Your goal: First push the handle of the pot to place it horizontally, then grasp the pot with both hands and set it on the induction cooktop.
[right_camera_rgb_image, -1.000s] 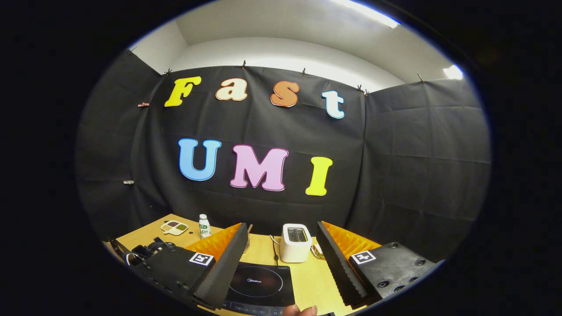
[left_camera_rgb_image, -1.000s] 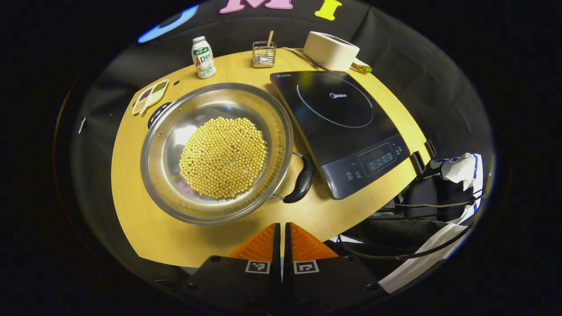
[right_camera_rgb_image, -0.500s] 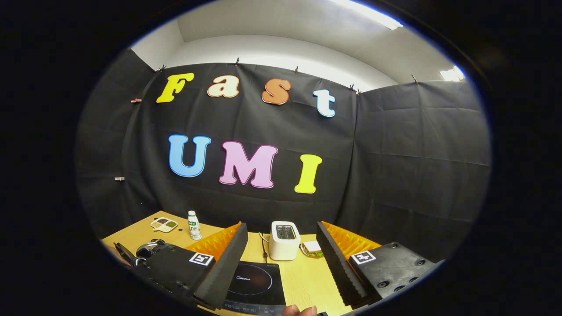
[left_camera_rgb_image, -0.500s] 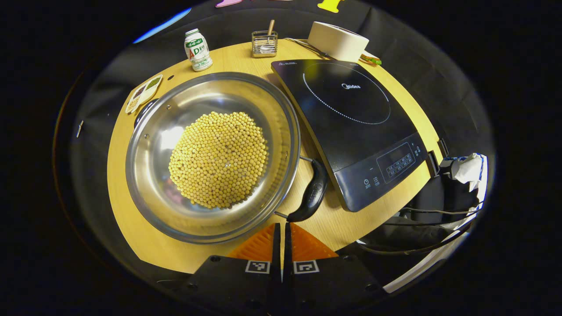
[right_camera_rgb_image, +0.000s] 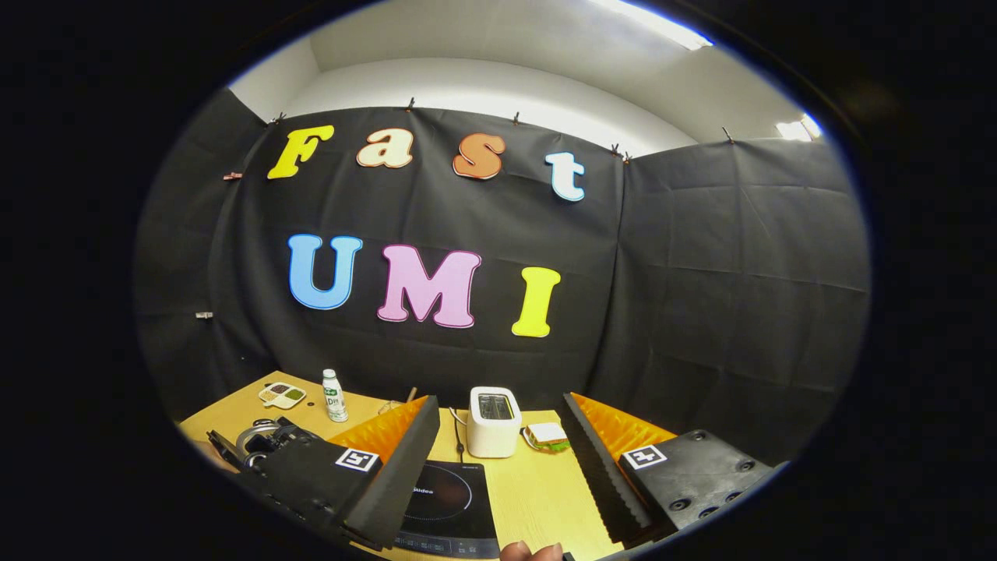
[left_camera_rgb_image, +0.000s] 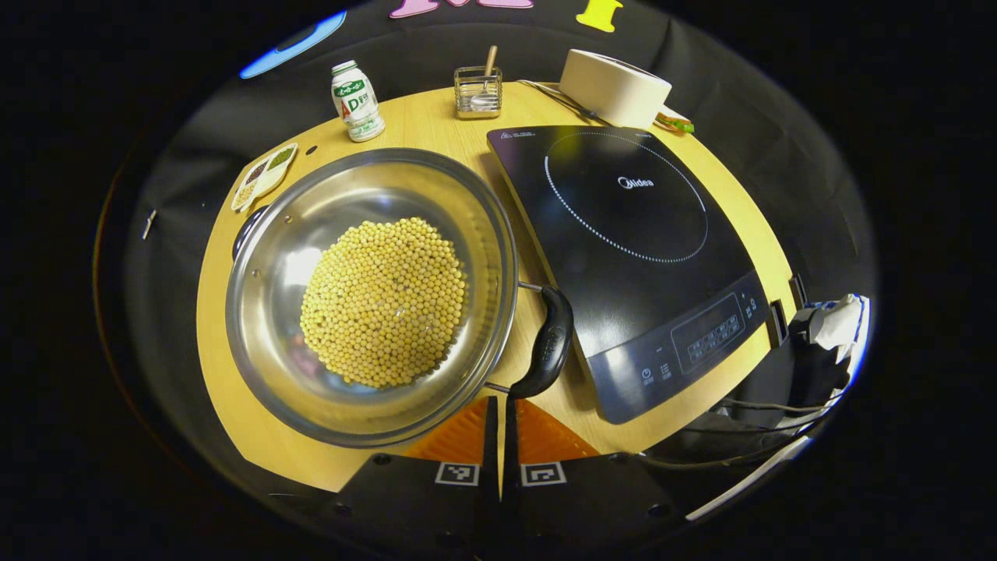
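Since the earlier frames the left gripper (left_camera_rgb_image: 498,413) has closed in on the near side of the pot (left_camera_rgb_image: 372,296), so the black handle (left_camera_rgb_image: 545,343) that sat well ahead of the tips now has its lower end just above them; the right gripper (right_camera_rgb_image: 498,467) has swung a little, so the toaster (right_camera_rgb_image: 492,421) sits further left between its fingers. Going left to right in the left gripper view: the pot, heaped with beans (left_camera_rgb_image: 383,302), stands on the table (left_camera_rgb_image: 234,389), its far handle (left_camera_rgb_image: 243,231) peeping past the rim; then the near handle, hanging close to the pot's wall and running roughly along it; then the cooktop (left_camera_rgb_image: 623,234) just beside it, bare. The left fingers are pressed together with nothing between them, right at the handle's lower end; whether they touch it I cannot tell. The right fingers stand wide apart, high above the cooktop's near edge, with nothing in them. The risks, as I judge them: a closed tip can slip off the rounded handle and jab the rim, sliding the whole pot or knocking it into the cooktop's edge; a push too hard could tip beans out; and a two-handed lift with handles uneven would tilt the load.
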A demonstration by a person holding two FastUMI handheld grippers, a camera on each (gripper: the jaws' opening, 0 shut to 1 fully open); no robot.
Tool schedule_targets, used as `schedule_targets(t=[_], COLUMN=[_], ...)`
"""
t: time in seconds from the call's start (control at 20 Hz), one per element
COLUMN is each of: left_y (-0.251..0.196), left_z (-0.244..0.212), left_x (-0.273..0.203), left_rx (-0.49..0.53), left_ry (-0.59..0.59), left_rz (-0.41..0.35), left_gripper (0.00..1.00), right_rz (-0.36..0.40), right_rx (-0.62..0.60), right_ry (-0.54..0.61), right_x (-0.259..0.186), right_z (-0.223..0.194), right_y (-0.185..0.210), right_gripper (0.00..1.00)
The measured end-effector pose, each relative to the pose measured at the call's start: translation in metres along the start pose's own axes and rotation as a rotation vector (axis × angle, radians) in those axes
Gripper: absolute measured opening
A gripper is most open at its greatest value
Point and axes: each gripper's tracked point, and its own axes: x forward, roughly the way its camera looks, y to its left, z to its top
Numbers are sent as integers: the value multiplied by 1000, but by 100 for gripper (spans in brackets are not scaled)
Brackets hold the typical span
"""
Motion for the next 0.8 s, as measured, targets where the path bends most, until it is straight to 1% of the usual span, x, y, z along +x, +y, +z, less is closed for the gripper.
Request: schedule_targets(t=[0.25,0.3,0.8], left_y=[-7,-7,-4], left_z=[29,34,87], left_x=[10,12,32], left_rx=[-16,-18,-48], left_ry=[-32,-38,-95], left_rz=[14,19,70], left_gripper=[5,5,5], right_rz=[-7,-10,-50], right_rx=[-12,-15,-17], right_ry=[10,12,33], right_x=[1,1,15], right_z=[-4,-5,-14], right_y=[-4,-6,-23], right_gripper=[96,97,98])
